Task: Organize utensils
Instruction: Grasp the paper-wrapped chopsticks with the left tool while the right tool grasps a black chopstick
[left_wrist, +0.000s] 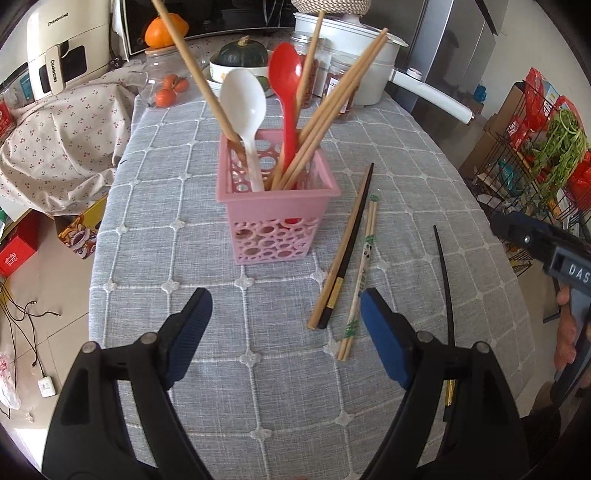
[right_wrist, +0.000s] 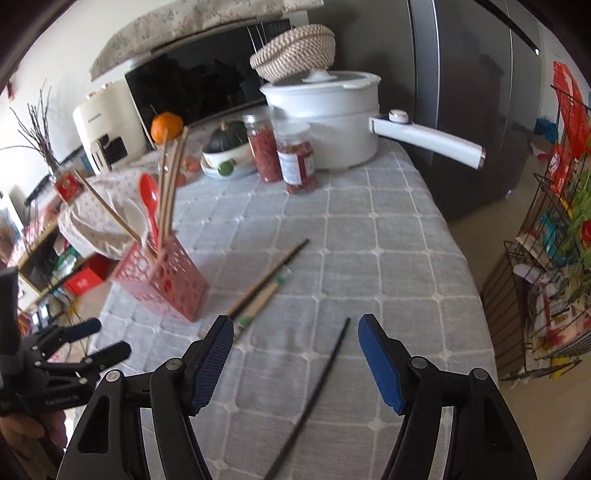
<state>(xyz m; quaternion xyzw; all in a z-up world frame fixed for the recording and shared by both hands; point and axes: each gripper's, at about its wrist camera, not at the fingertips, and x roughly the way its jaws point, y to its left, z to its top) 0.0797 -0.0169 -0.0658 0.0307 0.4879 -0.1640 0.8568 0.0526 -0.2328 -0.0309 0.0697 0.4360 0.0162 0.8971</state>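
Hovering apart, both claws empty; black chopstick (right_wrist: 325, 384) lies near the tablecloth's (right_wrist: 406, 236) right edge.

A pink perforated holder (left_wrist: 275, 218) is placed upright on the grey checked cloth. A white spoon (left_wrist: 245, 110), a red spoon (left_wrist: 286, 79) and several wooden chopsticks (left_wrist: 334, 107) are held in it, leaning outward. Beside it on the cloth are laid a wooden chopstick (left_wrist: 341, 251), a black-tipped one (left_wrist: 351, 243) touching it, a paper-wrapped pair (left_wrist: 360, 280) and, apart, a single black chopstick (left_wrist: 445, 280).
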